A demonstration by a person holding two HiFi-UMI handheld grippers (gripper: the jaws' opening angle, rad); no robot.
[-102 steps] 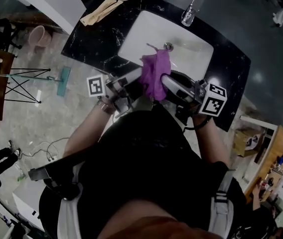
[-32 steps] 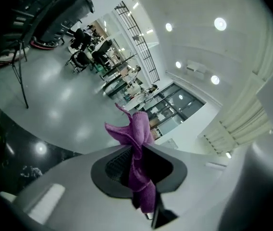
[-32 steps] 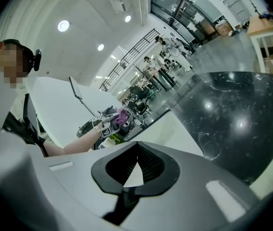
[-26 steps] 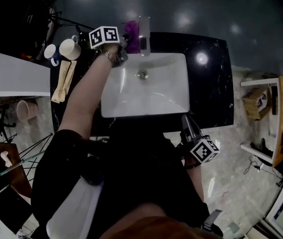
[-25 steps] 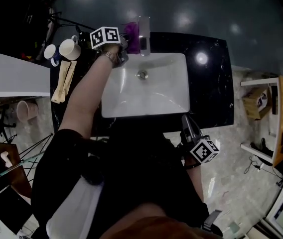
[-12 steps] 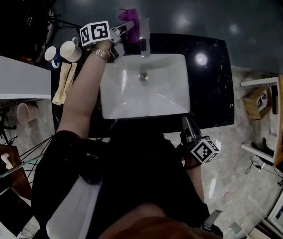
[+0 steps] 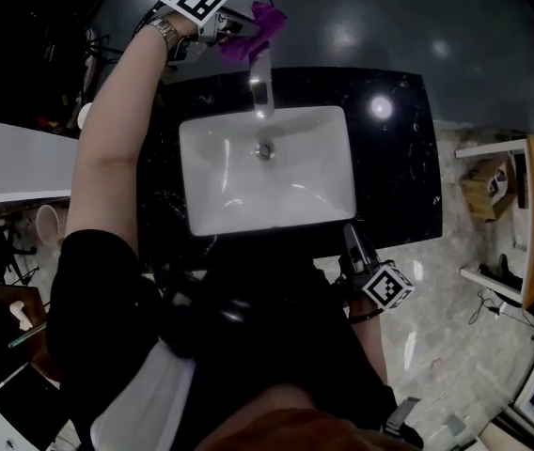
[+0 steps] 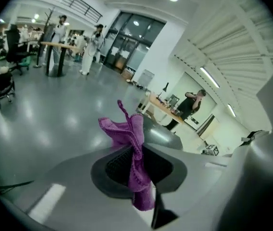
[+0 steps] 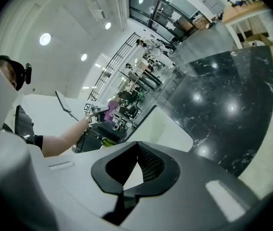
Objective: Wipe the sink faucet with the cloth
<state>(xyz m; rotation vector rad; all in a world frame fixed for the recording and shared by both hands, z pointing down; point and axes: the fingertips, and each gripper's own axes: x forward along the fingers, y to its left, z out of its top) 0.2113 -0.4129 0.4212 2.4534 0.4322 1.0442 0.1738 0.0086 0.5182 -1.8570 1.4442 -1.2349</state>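
Seen from the head view, the left tool point(image 7: 232, 26) is out past the far edge of the black marble worktop point(image 7: 399, 158), jaws clamped on the crumpled purple cloth point(image 7: 259, 24). The cloth shows just beyond the back end of the chrome sink faucet point(image 7: 261, 87); can't tell if they touch. The faucet spout points over the white rectangular sink point(image 7: 201, 209). The right tool point(image 7: 352, 241) is at the near worktop edge, well apart from the cloth.

Left gripper view: cloth pinched between the pads, one bunch flaring past the jaw tips, a tail dropping below. Grey hall floor point(image 8: 40, 124) behind.

Right gripper view: jaws together, nothing between them. Sink and worktop ahead, cloth tiny in the distance at the end of the person's outstretched arm point(image 9: 64, 138).
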